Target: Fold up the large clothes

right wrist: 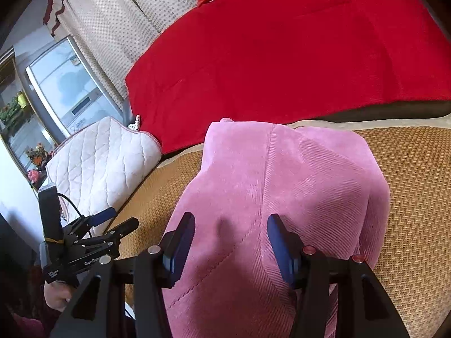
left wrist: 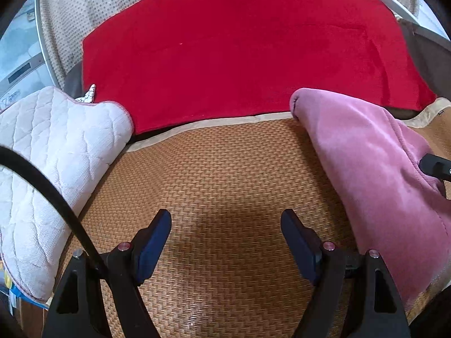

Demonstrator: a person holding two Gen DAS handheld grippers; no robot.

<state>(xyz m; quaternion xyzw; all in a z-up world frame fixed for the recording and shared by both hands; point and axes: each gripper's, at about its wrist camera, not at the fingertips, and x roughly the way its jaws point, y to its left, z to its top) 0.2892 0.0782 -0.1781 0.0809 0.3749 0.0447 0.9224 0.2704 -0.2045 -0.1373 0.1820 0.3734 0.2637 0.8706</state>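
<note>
A pink corduroy garment lies folded in a thick bundle on the woven straw mat. My right gripper hovers over its near part with jaws apart, and the cloth lies below the pads, not pinched. In the left wrist view the same pink garment lies at the right. My left gripper stands open over bare mat with nothing between its fingers. The left gripper also shows at the lower left of the right wrist view, held by a hand.
A red blanket covers the surface beyond the mat. A white quilted cushion sits at the mat's left edge. Dotted beige fabric hangs behind, and a glass-fronted cabinet stands far left. A black cable crosses the cushion.
</note>
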